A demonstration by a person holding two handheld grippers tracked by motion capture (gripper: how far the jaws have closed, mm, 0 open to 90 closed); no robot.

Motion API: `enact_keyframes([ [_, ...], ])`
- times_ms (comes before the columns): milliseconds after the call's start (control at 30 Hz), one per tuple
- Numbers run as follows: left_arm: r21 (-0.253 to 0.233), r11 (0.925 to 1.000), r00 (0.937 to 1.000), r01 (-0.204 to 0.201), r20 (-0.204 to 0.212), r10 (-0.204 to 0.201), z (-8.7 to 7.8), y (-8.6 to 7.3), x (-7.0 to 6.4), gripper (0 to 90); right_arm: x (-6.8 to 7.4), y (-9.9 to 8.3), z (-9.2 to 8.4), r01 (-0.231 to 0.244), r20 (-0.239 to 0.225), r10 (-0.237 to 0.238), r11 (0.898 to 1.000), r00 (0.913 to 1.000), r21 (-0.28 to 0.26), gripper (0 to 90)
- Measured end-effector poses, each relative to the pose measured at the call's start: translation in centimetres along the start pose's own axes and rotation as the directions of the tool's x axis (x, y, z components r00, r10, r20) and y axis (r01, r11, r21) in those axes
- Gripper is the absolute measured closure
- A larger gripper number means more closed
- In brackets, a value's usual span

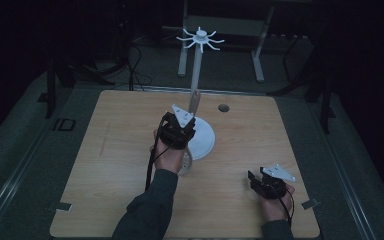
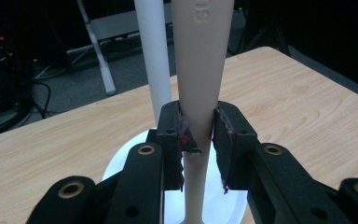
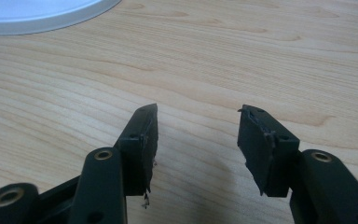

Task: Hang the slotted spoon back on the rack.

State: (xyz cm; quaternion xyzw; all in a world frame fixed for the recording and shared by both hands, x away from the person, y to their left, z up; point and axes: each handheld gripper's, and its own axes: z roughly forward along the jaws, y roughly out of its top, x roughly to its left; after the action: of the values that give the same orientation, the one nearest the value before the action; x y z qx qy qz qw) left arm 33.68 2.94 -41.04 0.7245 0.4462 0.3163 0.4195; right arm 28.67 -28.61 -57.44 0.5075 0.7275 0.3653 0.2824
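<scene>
Dim light covers a wooden table (image 1: 105,165) at the centre of the high view, with dark floor, cables and metal frame legs seen beyond it toward the top of the frame. A white stand is seen just above mid-frame, its round base (image 1: 204,142) resting on the table and its post (image 1: 197,70) rising to a crown of hooks (image 1: 200,38) near the top centre. The left gripper (image 1: 189,117) is held against that post, and in the left gripper view its jaws are clamped on the narrow neck of a pale utensil handle (image 2: 200,70), which stands upright just beside the post (image 2: 154,56); what kind of utensil it is cannot be told. The right gripper (image 1: 253,178) is rested low at the lower right of the high view, and in the right gripper view its jaws (image 3: 193,135) are spread apart over bare wood with nothing between them. The work appears to be the hanging of the utensil on a hook. A slip is judged possible, since the grip sits on a tapering, smooth neck; the light stand could also be tipped if the post is knocked while unsupported by the idle gripper.
</scene>
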Motion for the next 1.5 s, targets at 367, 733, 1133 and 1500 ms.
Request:
enact_keyframes([
  [367, -0.020, 0.9998, 0.9999, 0.005, -0.014, -0.005, -0.3, 0.1, 0.2, 73.3, 0.0, 0.0, 0.0, 0.000, -0.001, 0.000, 1.000, 1.0000, 0.001, 47.4],
  [733, -0.034, 0.9994, 0.9996, 0.012, -0.023, -0.013, -0.7, 0.7, 0.4, 73.3, 0.0, 0.0, 0.0, 0.000, -0.001, 0.000, 1.000, 1.0000, 0.001, 47.3],
  [1133, -0.061, 0.9981, 0.9993, 0.010, -0.036, -0.012, -1.1, 1.6, 0.2, 73.3, 0.0, 0.0, 0.0, 0.000, -0.001, 0.000, 1.000, 1.0000, 0.000, 47.1],
  [1500, -0.096, 0.9954, 0.9988, 0.004, -0.049, -0.009, -1.6, 2.8, -0.1, 73.3, 0.0, 0.0, 0.0, 0.000, 0.001, 0.000, 1.000, 1.0000, 0.000, 46.6],
])
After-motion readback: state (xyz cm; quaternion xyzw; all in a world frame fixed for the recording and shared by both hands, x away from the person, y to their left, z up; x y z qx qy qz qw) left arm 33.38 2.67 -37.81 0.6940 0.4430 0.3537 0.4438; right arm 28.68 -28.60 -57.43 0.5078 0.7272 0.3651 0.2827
